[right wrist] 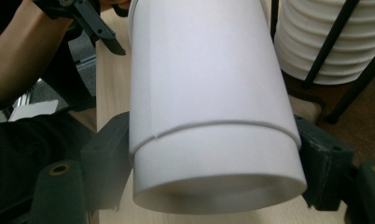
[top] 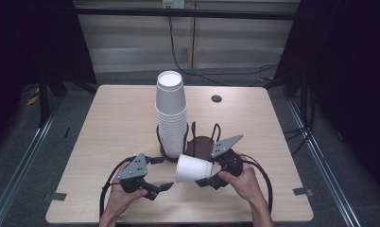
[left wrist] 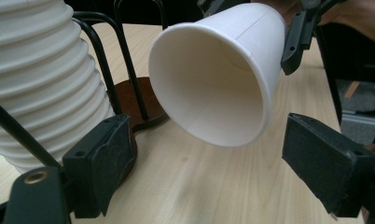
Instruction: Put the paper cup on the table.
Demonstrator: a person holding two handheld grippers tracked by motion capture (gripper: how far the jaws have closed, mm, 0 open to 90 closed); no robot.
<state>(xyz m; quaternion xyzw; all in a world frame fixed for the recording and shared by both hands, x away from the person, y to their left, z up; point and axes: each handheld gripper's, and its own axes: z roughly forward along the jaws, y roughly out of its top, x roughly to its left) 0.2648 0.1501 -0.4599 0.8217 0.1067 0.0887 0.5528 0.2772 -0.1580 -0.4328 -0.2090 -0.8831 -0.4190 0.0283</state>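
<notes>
A single white paper cup (top: 194, 169) lies on its side in the air, with my right gripper (top: 203, 173) shut on its lower body. In the right gripper view the cup (right wrist: 209, 93) has its base toward the camera, and both pads press its sides. Its open mouth (left wrist: 213, 79) faces my left gripper (top: 162, 190). That gripper's jaws stand apart just short of the rim, with nothing between them (left wrist: 209, 158). A tall stack of upturned white cups (top: 170, 109) stands in a black wire holder (top: 197, 142) behind both grippers.
The holder's brown base (left wrist: 134, 100) sits near the middle of the light wooden table (top: 112, 118). A round grommet hole (top: 216, 99) lies at the back right. Dark floor and metal rails surround the table. A forearm (right wrist: 27, 56) shows beyond the cup.
</notes>
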